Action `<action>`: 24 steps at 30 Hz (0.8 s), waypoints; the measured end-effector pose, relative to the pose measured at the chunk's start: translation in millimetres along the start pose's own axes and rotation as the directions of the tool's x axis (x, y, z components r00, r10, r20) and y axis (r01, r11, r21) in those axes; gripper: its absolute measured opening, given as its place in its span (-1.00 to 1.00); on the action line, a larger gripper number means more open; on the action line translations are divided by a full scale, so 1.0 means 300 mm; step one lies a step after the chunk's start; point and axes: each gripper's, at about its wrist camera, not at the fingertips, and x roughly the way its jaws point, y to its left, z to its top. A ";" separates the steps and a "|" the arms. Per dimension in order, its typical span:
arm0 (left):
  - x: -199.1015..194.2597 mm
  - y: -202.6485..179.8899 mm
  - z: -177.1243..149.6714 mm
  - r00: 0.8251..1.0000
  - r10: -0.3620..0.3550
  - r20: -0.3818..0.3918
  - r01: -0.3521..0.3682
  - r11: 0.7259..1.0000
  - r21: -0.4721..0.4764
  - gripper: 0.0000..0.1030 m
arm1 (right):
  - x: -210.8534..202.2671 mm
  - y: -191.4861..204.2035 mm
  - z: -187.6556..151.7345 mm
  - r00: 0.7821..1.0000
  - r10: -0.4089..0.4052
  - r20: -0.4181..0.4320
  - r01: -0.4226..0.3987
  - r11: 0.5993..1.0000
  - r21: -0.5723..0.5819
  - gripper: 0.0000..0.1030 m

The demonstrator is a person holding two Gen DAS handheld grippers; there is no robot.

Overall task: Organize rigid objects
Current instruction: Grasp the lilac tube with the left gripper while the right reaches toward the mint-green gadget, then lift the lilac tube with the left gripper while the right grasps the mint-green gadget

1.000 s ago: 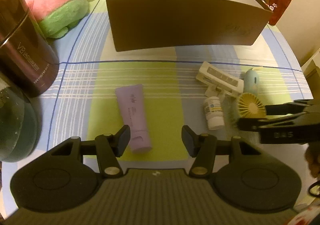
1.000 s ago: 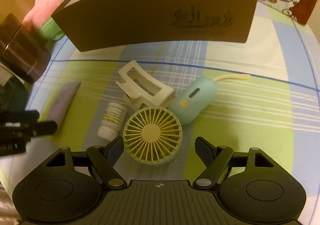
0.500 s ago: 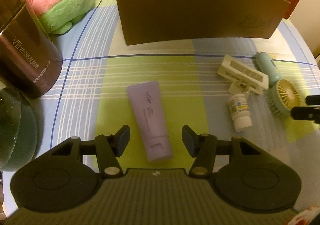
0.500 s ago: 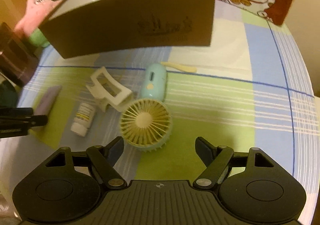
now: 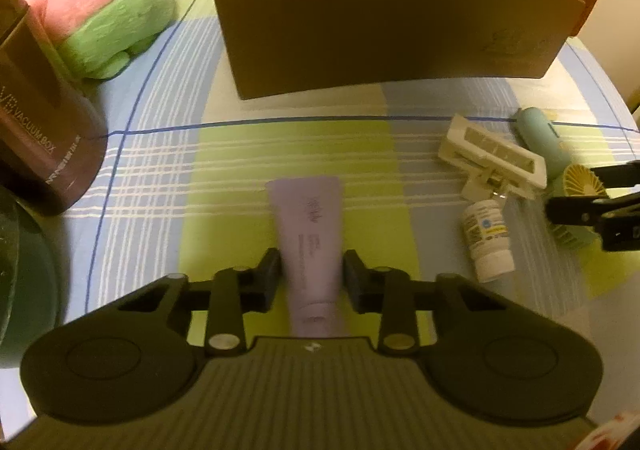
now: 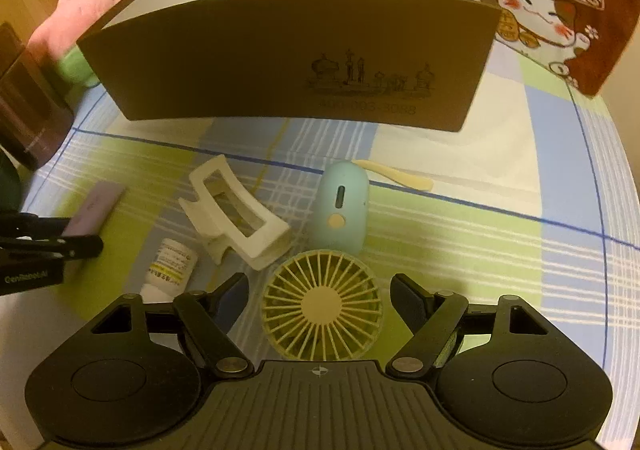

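Left wrist view: your left gripper (image 5: 311,278) has its jaws closing around the lilac tube (image 5: 308,238). The pads sit right at the tube's sides near the cap end; whether they already press on it you cannot tell from this view. The tube lies flat on the checked tablecloth (image 5: 160,178), in front of the brown box (image 5: 380,30) and well apart from it.

Right of the tube, also in front of the box, lie a cream hair claw clip (image 5: 492,162) and a small white pill bottle (image 5: 486,238), the bottle just beside the clip. A pink and green plush toy (image 5: 104,10) sits left of the box.

Right wrist view: your right gripper (image 6: 320,302) is released, jaws wide, with the head of the handheld fan (image 6: 322,316) between them but untouched. The fan's mint handle (image 6: 340,206) points toward the box.
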 end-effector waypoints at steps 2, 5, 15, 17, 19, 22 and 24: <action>-0.002 -0.007 -0.002 1.000 0.009 0.005 -0.009 1.000 0.008 -0.41 | 0.002 -0.005 -0.010 1.000 -0.005 -0.006 0.005 1.000 -0.011 0.23; -0.009 -0.010 -0.002 1.000 0.006 0.004 -0.006 1.000 0.002 -0.41 | -0.013 -0.016 -0.030 1.000 0.007 -0.003 -0.007 1.000 -0.024 0.23; -0.059 -0.053 -0.049 0.999 -0.037 -0.034 0.038 0.999 0.036 -0.42 | -0.094 -0.040 -0.137 0.995 0.068 -0.071 -0.072 0.996 -0.061 0.23; -0.058 -0.064 -0.049 0.999 -0.030 -0.036 0.031 0.998 0.047 -0.41 | -0.098 -0.044 -0.140 0.995 0.071 -0.074 -0.075 0.996 -0.040 0.23; -0.054 -0.067 -0.038 0.999 -0.030 -0.042 0.032 0.998 0.046 -0.41 | -0.094 -0.050 -0.127 0.995 0.074 -0.072 -0.075 0.997 -0.012 0.25; -0.046 -0.073 -0.022 0.998 -0.031 -0.046 0.034 0.998 0.046 -0.40 | -0.081 -0.051 -0.096 0.996 0.073 -0.053 -0.071 0.997 0.027 0.25; -0.040 -0.077 -0.017 0.999 -0.031 -0.045 0.033 0.998 0.049 -0.39 | -0.070 -0.050 -0.073 0.997 0.060 -0.047 -0.058 0.998 0.040 0.25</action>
